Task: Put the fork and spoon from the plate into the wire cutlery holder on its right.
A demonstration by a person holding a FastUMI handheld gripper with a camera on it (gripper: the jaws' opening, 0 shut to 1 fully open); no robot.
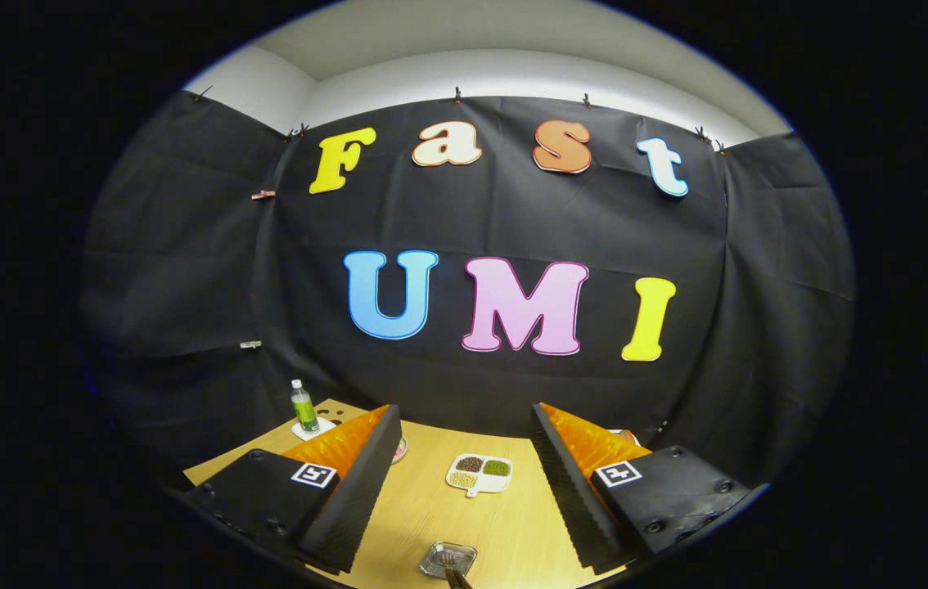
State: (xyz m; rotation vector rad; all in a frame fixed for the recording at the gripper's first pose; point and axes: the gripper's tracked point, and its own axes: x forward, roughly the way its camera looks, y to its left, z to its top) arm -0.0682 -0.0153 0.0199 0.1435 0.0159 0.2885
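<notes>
My gripper (pixel 464 413) is open, held high above the wooden table (pixel 431 507) with nothing between its wide-apart orange-and-black fingers (pixel 349 458). Between the fingers and close below me sits a small square shiny holder (pixel 448 559). A dark handle (pixel 457 579) sticks out of it toward me, and I cannot tell which utensil it belongs to. A round rim, perhaps the plate (pixel 402 448), peeks out from behind the left finger, mostly hidden.
A white divided dish (pixel 479 474) with beans and grains lies beyond the holder, mid-table. A green bottle (pixel 304 406) stands on a white coaster at the far left corner. Something small and orange-white (pixel 626 435) shows behind the right finger. Black cloth walls close off the table's back.
</notes>
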